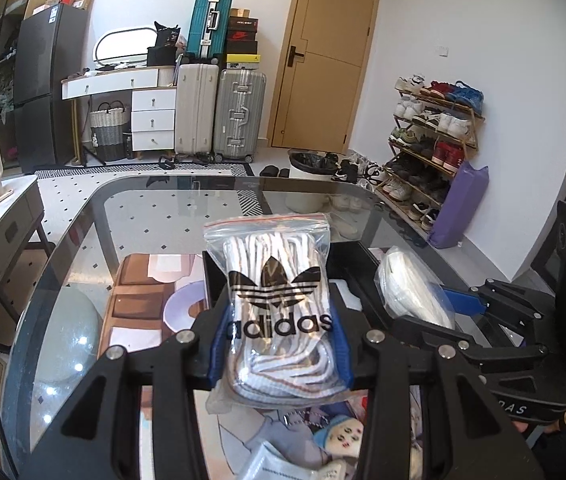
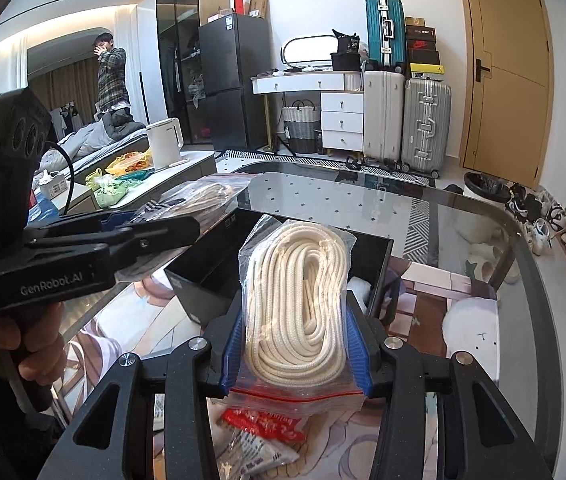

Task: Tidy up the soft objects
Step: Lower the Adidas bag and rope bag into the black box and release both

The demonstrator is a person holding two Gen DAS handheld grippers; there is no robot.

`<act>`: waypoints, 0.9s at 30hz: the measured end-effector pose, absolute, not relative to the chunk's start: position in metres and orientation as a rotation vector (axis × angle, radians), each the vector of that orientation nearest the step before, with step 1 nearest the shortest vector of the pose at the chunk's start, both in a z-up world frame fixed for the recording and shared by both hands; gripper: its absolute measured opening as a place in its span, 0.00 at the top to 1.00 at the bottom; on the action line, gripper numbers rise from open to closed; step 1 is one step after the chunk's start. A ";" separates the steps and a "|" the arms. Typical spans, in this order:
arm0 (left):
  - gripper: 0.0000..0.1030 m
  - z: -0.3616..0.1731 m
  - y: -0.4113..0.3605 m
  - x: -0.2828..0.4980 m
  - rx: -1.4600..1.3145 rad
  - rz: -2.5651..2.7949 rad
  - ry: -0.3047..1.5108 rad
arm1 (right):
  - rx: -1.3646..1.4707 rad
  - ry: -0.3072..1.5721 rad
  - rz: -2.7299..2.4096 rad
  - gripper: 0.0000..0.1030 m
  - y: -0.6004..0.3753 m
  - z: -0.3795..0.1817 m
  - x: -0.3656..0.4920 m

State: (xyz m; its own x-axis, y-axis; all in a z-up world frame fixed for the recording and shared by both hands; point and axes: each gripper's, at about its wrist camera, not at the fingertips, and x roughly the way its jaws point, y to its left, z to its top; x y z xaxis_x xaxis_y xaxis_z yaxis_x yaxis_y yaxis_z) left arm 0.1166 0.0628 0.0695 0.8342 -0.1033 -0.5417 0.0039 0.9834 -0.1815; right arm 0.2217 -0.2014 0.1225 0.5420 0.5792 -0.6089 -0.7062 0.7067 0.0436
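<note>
Adidas bag [image 1: 279,312] in clamped left gripper [image 1: 281,350]; rope bag [image 2: 297,304] in clamped right gripper [image 2: 295,354].

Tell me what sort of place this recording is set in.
Most likely a lived-in home, a bedroom or studio flat: a bed, a loaded shoe rack and suitcases by the door, all seen beyond a glass table.

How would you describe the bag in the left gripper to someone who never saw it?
Above the black box on the glass table, the left gripper holds a clear zip bag of striped white laces. Unlike the rope bag, it has a black adidas logo.
</note>
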 end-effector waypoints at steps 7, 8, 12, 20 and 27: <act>0.60 0.062 0.071 0.131 -0.179 -0.038 0.578 | -0.194 0.654 0.755 0.56 -0.198 0.122 0.243; 0.60 0.061 0.071 0.134 -0.173 -0.036 0.583 | -0.189 0.658 0.754 0.56 -0.198 0.122 0.245; 0.60 0.057 0.068 0.139 -0.159 -0.036 0.607 | -0.189 0.676 0.742 0.56 -0.196 0.119 0.255; 0.60 0.043 0.061 0.155 -0.157 -0.065 0.711 | -0.213 0.711 0.741 0.56 -0.186 0.110 0.272; 0.60 0.043 0.056 0.166 -0.165 -0.080 0.743 | -0.218 0.715 0.747 0.56 -0.179 0.109 0.282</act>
